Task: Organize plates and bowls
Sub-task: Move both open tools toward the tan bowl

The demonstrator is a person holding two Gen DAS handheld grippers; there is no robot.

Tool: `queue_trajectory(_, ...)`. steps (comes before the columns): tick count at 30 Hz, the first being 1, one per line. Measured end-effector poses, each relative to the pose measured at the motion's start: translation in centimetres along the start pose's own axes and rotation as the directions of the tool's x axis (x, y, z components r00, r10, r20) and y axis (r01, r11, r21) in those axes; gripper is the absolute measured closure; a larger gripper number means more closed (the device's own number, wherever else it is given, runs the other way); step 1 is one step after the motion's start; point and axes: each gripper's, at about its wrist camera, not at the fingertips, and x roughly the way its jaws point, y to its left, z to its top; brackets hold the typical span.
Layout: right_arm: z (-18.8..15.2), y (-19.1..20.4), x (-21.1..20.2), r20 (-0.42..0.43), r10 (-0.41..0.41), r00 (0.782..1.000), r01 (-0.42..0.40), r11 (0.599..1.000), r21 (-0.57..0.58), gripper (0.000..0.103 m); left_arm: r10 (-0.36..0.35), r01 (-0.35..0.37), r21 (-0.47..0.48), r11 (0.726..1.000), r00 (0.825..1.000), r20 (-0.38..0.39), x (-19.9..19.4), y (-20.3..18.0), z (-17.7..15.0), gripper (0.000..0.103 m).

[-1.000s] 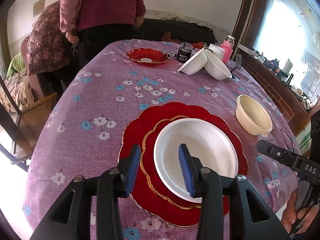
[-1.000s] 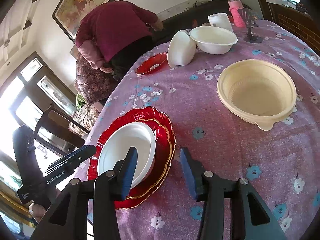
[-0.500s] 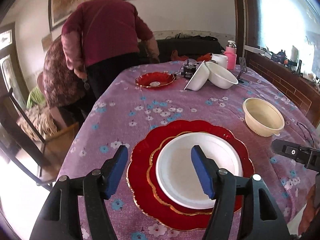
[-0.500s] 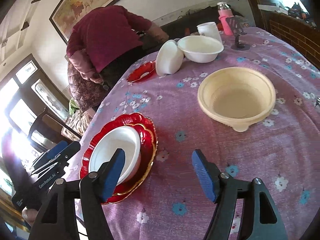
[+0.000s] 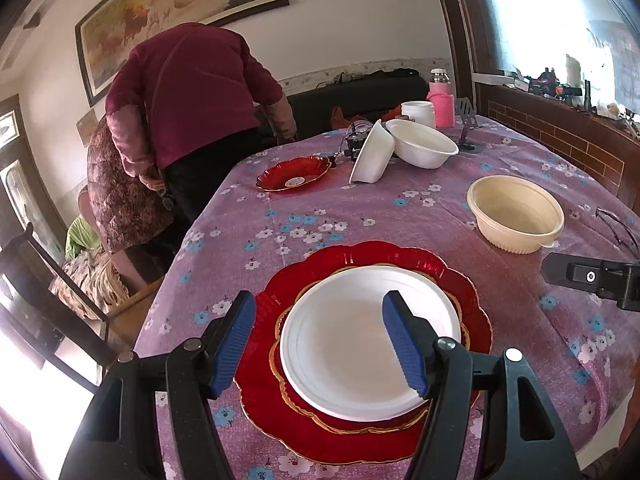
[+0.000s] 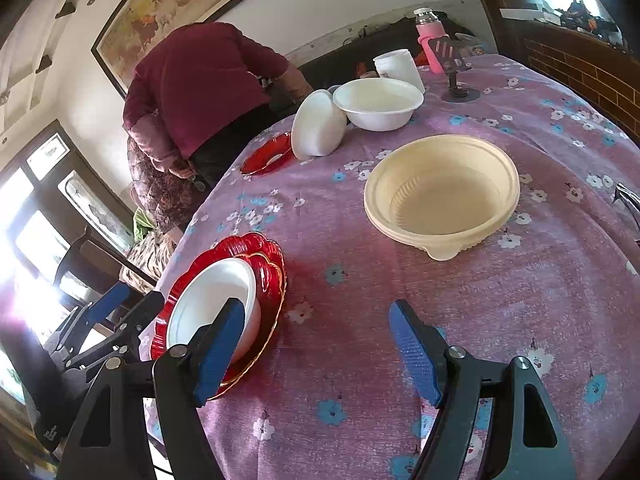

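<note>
A white bowl [image 5: 344, 360] sits in a large red scalloped plate [image 5: 360, 258] with a gold-edged inner plate, close in front of me. My left gripper [image 5: 320, 340] hovers open above that bowl, with no pad touching it. A cream bowl [image 6: 440, 196] stands alone to the right. My right gripper [image 6: 318, 352] hangs over bare cloth between the red plate [image 6: 240, 246] and the cream bowl. Its jaws are opening with nothing between them. At the far end lie a small red plate [image 5: 294, 174] and two white bowls, one tipped [image 5: 372, 156] against the upright one [image 5: 422, 144].
A person in a maroon jacket [image 5: 192, 100] bends over at the table's far left corner. A white tub [image 5: 418, 110], a pink bottle [image 5: 442, 104] and a phone stand [image 5: 466, 136] stand at the back. A wooden chair [image 5: 40, 280] is on the left, glasses [image 5: 618, 224] at the right edge.
Both grippers have opened wider. The left one drew back from the white bowl and rolled level. The right one shifted slightly, bringing the cream bowl nearer the middle of its view.
</note>
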Motion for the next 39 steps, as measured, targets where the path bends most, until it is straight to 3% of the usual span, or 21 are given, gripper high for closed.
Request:
queue_trajectory(19, -0.7, -4.6, -2.2, 0.03, -0.015, 0.999, 0.012, 0.995, 0.095, 0.024, -0.031, 0.031, 0.045, 0.999, 1.0, 0.003, -1.1, -2.4, 0.5, 0.037)
queue_trajectory(29, -1.1, -8.8, -3.9, 0.05, -0.071, 0.996, 0.061, 0.981, 0.184, 0.024, -0.171, 0.173, 0.079, 0.982, 0.985, -0.032, -1.7, -5.8, 1.1, 0.037)
queue_trajectory(39, -0.6, -12.1, -4.2, 0.058, -0.104, 0.993, 0.087, 0.967, 0.241, 0.024, -0.294, 0.303, 0.103, 0.947, 0.951, -0.092, -0.6, -10.7, 3.2, 0.037)
